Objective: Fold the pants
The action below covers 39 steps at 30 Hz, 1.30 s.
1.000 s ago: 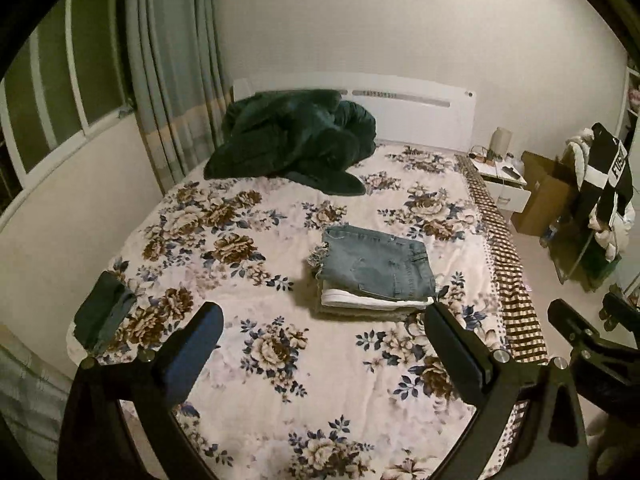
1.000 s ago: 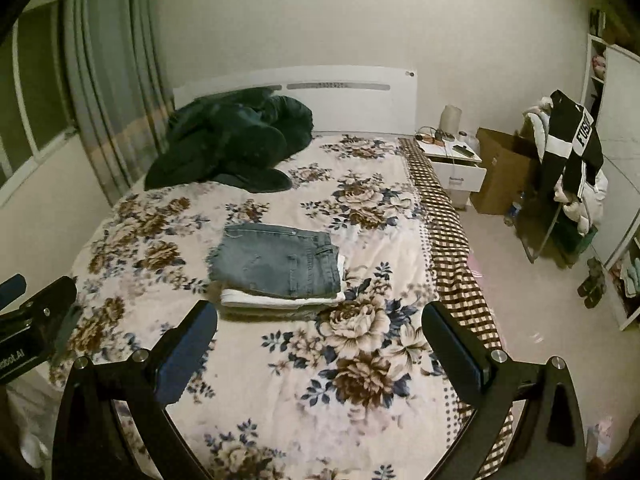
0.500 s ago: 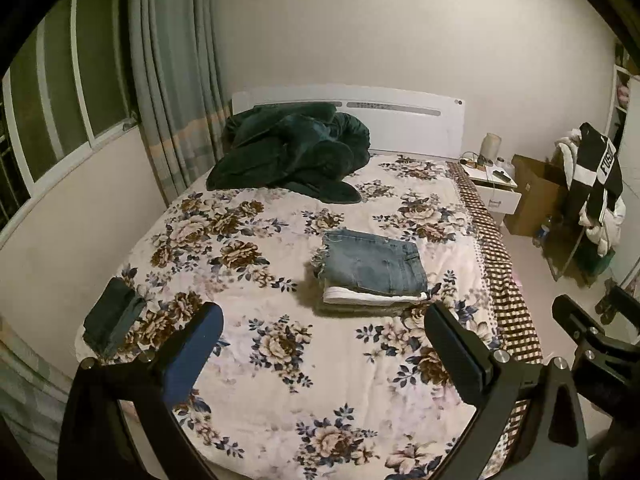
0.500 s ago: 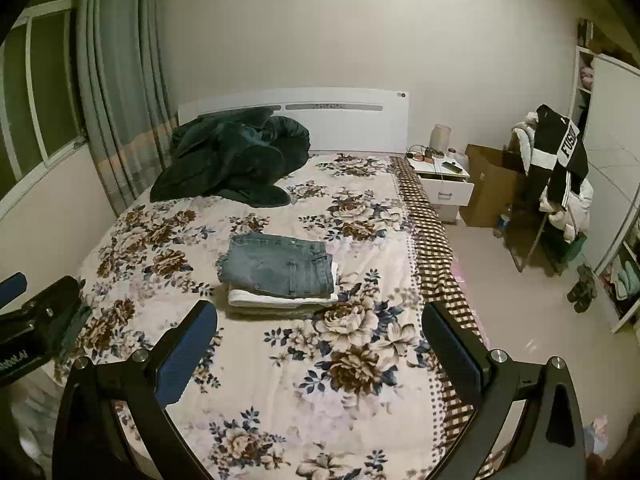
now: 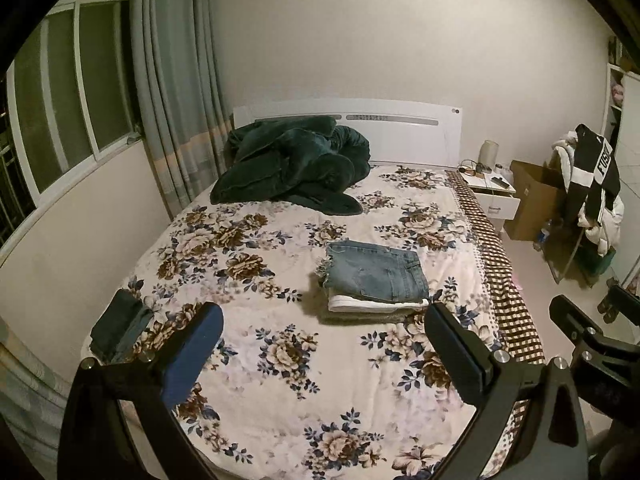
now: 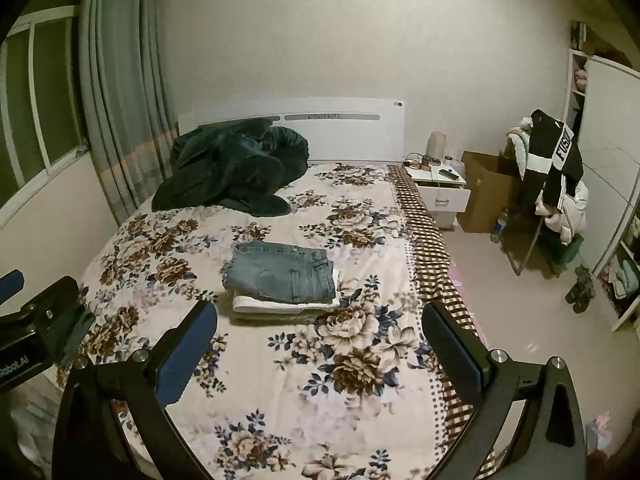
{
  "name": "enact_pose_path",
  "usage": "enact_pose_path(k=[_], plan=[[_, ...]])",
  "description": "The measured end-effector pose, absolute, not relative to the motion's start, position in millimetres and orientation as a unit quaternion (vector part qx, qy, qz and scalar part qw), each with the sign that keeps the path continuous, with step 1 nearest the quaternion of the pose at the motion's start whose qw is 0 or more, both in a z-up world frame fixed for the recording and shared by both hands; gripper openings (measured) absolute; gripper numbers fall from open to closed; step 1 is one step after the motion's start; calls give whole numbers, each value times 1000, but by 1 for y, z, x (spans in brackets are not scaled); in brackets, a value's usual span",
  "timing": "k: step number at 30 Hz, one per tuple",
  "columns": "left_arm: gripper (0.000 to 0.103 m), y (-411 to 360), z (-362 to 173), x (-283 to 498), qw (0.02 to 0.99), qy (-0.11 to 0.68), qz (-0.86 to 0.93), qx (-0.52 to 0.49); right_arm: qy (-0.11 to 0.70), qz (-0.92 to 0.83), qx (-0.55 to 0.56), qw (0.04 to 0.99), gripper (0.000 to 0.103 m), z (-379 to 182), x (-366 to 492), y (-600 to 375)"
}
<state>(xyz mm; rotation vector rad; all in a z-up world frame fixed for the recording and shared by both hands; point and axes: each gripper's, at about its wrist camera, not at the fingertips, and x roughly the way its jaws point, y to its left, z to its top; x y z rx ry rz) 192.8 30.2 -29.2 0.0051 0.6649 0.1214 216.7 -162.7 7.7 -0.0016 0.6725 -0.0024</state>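
Folded blue denim pants [image 5: 376, 274] lie on top of a small stack of folded clothes, white and grey below, in the middle of the floral bed [image 5: 280, 360]. They also show in the right wrist view [image 6: 284, 272]. My left gripper [image 5: 324, 344] is open and empty, held back above the bed's near end. My right gripper [image 6: 320, 340] is open and empty, also well short of the stack. A small dark folded garment [image 5: 120, 326] lies at the bed's left edge.
A dark green blanket [image 5: 292, 164] is heaped at the headboard. A window and curtains [image 5: 172, 80] are on the left. A nightstand [image 6: 440, 188], a cardboard box [image 6: 484, 192] and a chair piled with clothes [image 6: 556, 176] stand right of the bed.
Both grippers have drawn back and up from the bed, so the stack looks smaller and more of the room shows. Both stay open and empty.
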Motion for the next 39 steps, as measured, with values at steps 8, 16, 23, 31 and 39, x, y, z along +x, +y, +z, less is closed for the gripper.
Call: enact_pose_path(k=[8, 16, 23, 31, 39], plan=[[103, 32, -29, 194, 943, 326, 59, 3, 327, 5, -2, 945, 103, 14, 210, -156], [103, 37, -27, 192, 944, 324, 61, 2, 320, 8, 1, 947, 103, 23, 201, -146], [103, 38, -27, 191, 944, 324, 61, 2, 322, 10, 4, 947, 103, 27, 200, -146], [103, 40, -23, 184, 945, 320, 65, 2, 323, 11, 3, 946, 103, 28, 199, -147], [103, 42, -19, 181, 946, 319, 67, 3, 323, 13, 4, 946, 103, 31, 194, -144]])
